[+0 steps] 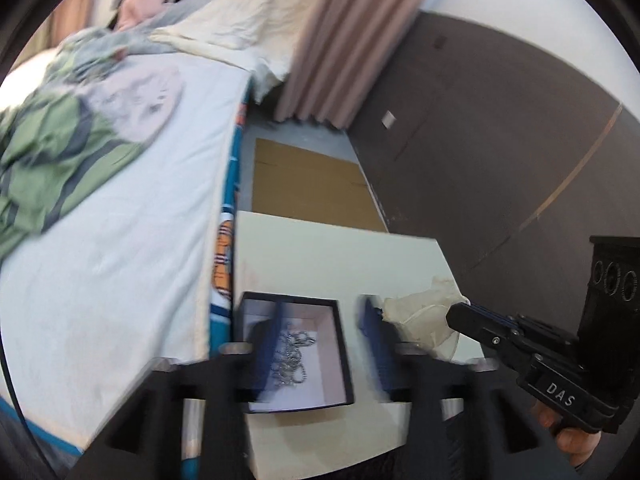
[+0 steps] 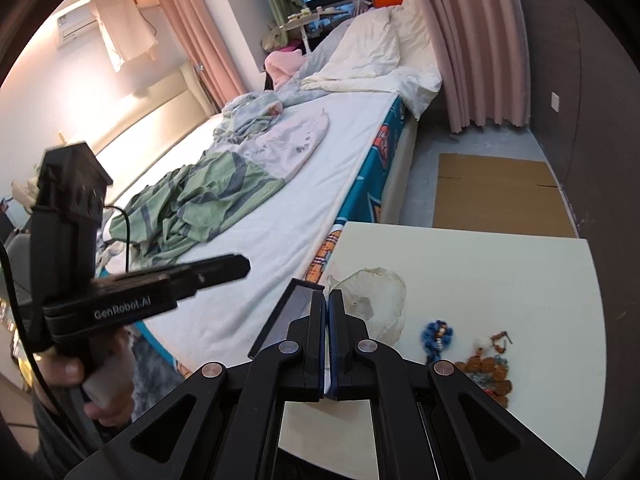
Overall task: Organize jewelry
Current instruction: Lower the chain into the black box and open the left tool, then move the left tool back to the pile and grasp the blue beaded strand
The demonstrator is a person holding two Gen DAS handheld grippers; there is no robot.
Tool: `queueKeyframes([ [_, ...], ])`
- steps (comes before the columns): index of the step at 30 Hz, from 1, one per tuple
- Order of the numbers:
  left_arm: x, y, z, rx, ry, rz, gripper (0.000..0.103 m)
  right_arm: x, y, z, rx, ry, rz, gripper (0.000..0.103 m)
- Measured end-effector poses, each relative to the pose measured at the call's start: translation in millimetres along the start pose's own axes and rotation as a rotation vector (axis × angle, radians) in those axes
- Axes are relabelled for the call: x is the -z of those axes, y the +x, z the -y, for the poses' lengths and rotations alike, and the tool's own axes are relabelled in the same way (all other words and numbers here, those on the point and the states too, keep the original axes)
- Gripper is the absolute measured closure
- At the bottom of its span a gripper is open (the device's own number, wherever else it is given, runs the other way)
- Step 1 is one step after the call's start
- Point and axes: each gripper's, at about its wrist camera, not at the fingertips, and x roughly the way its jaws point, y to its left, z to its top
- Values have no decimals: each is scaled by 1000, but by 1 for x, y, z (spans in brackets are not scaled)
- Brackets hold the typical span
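Your left gripper [image 1: 324, 344] hangs over the white table [image 1: 340, 264] with its blue fingers [image 1: 372, 332] spread wide, blurred by motion. Beneath them sits the black-rimmed jewelry box [image 1: 298, 354], a silver chain [image 1: 290, 356] coiled on its pale lining. Your right gripper [image 2: 330, 336] has its fingers pressed together, nothing visibly between them; its tip is at a crumpled clear bag [image 2: 376, 300] just beside the box. A blue beaded piece [image 2: 436, 338] and an orange-beaded piece [image 2: 490, 372] lie further right on the table. The right gripper's body reads "DAS"; the left's reads "GenRobot.AI".
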Motion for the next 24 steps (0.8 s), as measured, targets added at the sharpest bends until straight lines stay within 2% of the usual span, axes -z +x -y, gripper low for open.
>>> queueKeyframes([
  [1, 2, -7, -6, -4, -16, 28, 29, -1, 4, -2, -6, -2, -5, 100],
  [3, 5, -18, -13, -18, -28, 63, 23, -3, 11, -6, -16, -4, -13, 100],
  [7, 10, -29, -23, -55, -32, 77, 23, -8, 26, -17, -32, -6, -16, 99],
  [8, 11, -29, -24, -57, -26, 70, 23, -9, 31, -19, -29, -7, -33, 92],
  [9, 13, -29, -24, -55, -17, 63, 23, -8, 36, -20, -29, -3, -61, 70],
  [10, 14, -28, -24, -55, -10, 61, 22, -7, 39, -19, -23, 8, -77, 55],
  [11, 15, -28, -26, -59, -2, 60, 21, -5, 39, -17, -7, 20, -74, 34],
  [12, 17, -29, -25, -68, 10, 61, 18, -2, 36, -15, 12, 30, -58, 27],
  [16, 23, -32, -17, -77, 47, 76, 8, 10, 24, -4, 62, 57, -56, 27],
  [21, 23, -24, 1, -103, 101, 56, 7, 25, -3, 17, 133, 97, -7, 27],
  [24, 26, -21, 16, -93, 148, 58, 7, 34, -22, 26, 193, 81, 42, 27],
])
